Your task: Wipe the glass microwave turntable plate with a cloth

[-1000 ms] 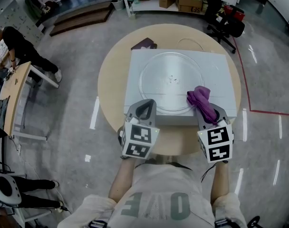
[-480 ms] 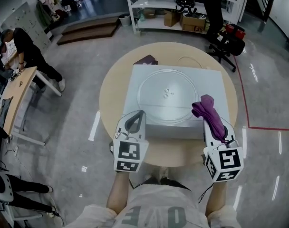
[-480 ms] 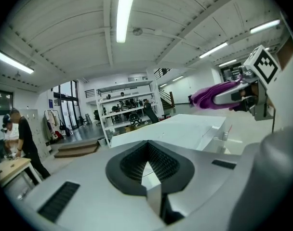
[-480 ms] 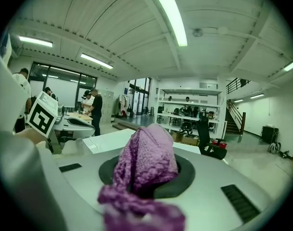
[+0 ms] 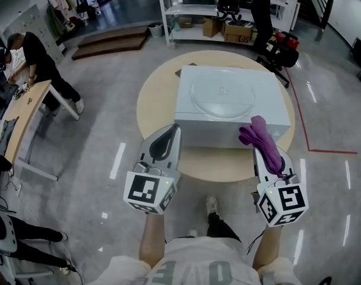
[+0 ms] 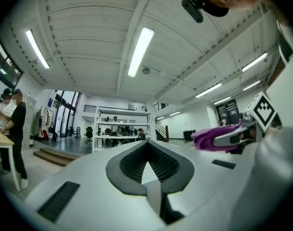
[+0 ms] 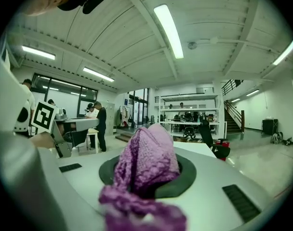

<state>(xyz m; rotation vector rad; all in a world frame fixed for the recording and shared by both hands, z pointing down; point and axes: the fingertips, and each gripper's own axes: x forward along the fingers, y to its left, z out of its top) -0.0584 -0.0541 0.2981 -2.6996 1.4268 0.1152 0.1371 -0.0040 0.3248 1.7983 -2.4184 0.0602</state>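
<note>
While the right gripper [image 5: 262, 146] clamps a purple cloth [image 5: 256, 131], the left gripper's [image 5: 174, 130] jaws meet, empty.

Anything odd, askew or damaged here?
Nothing stands out. The plate lies flat on the white box with no visible crack, and nothing is spilled. The cloth is clamped in the right gripper, apart from the plate. The left gripper is shut and empty.
</note>
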